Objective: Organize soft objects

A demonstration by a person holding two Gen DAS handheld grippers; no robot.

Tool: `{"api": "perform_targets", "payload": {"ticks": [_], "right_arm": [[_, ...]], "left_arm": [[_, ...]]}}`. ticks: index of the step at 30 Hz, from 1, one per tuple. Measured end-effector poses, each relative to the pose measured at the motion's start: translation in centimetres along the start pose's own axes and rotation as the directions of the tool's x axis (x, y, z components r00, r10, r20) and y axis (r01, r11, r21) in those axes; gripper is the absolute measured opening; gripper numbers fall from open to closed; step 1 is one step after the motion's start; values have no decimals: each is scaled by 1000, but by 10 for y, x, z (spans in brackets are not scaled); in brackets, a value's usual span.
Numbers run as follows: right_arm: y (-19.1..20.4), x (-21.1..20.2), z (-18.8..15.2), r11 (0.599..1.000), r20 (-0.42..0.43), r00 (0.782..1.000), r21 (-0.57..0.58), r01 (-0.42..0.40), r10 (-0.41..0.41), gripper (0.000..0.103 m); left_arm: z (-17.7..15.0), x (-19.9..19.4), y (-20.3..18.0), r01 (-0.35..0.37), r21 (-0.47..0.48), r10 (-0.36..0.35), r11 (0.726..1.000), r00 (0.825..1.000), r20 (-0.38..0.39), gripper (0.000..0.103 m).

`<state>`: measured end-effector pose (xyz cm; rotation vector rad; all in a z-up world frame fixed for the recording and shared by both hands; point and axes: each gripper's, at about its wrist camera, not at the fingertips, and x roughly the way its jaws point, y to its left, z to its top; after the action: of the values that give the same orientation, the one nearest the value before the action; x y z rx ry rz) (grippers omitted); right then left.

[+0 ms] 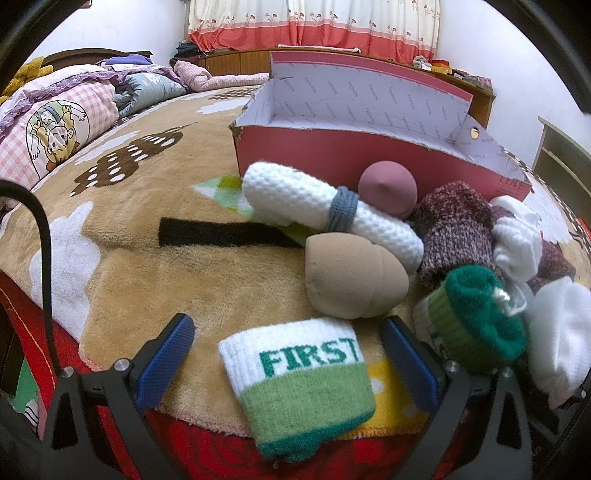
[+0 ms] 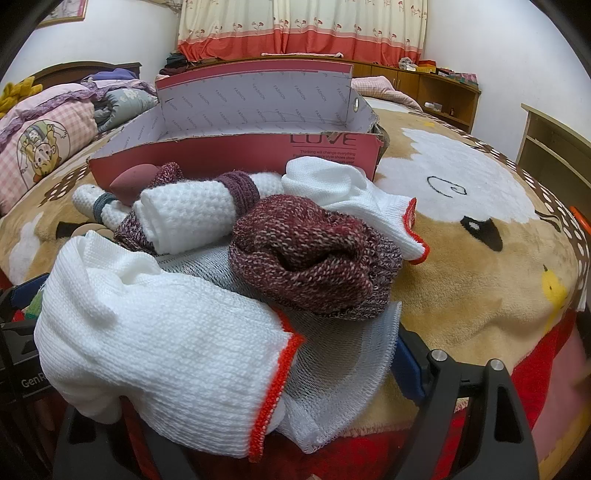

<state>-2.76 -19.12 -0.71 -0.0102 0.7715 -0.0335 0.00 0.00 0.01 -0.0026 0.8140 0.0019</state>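
Sprawling across a bed [image 1: 147, 258], soft things wait just before an empty pink box [image 1: 332, 147], likely their destination. A white glove [image 2: 166, 332] drapes over the right gripper [image 2: 258, 387], hiding one finger, jaws wide, gripping nothing. The left gripper [image 1: 288, 354], also wide, straddles a folded sock [image 1: 299, 384]; a tan sponge [image 1: 351, 277] lies just beyond.

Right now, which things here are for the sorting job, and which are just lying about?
Job:
FIRST sock
beige sponge
pink sponge
white roll
maroon knit
white glove
green sock
pink box

Lying about:
quilt
curtain
shelf
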Motion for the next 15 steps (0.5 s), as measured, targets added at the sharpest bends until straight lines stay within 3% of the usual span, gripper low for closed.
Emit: {"api": "perform_targets", "payload": {"ticks": [15], "right_arm": [[-1,-1,0,1000,-6,1000,-16,-2,2,88]], "left_arm": [[0,-1,-2,7,4,-7,1000,1000,-7,103]]}}
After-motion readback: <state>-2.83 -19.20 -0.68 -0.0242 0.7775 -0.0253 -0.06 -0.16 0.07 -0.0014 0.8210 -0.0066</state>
